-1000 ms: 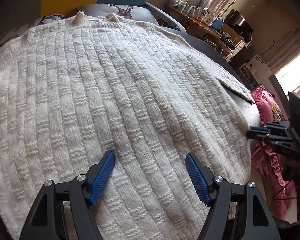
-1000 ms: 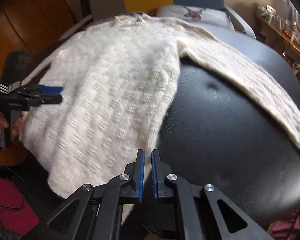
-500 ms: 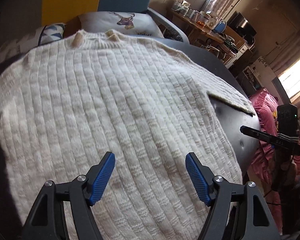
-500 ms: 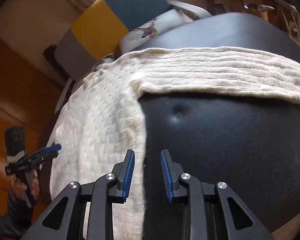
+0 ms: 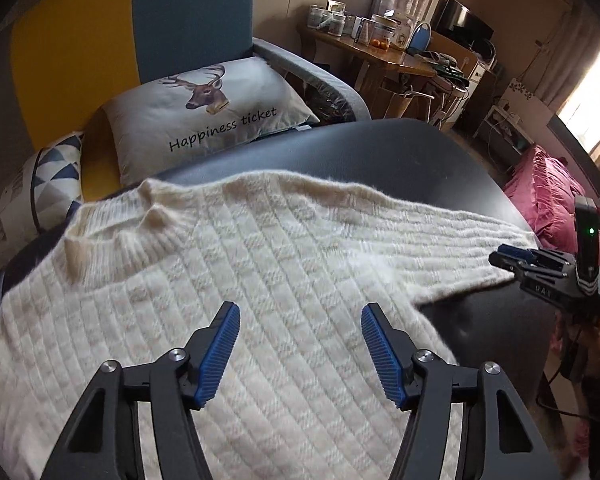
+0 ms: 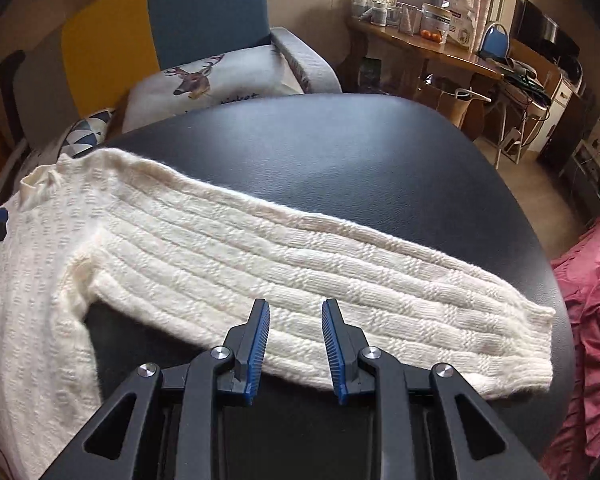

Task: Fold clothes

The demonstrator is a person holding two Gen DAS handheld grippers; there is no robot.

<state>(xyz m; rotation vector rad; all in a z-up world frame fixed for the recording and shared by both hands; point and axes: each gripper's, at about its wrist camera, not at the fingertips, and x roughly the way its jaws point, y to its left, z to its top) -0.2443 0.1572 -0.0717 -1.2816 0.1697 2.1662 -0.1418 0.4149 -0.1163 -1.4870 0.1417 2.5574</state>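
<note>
Left gripper (image 5: 300,344) spread wide, holding nothing, above the sweater (image 5: 228,296) body. Right gripper (image 6: 294,344) partly spread, empty, over the sleeve (image 6: 340,280), which runs toward 3 o'clock. Sweater lies flat on the black table (image 6: 340,152). At 12 o'clock, a deer pillow (image 5: 212,108) on the chair (image 5: 160,20). At 1 o'clock, a desk (image 6: 432,56) with jars (image 6: 376,10), contents unclear.

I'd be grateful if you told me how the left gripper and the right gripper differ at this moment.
The left gripper is open wide; the right gripper is open more narrowly. The left gripper points over the body of the cream sweater, while the right gripper points at its outstretched sleeve, near the sleeve's front edge on the black table. Both have blue-padded fingers and hold nothing.
</note>
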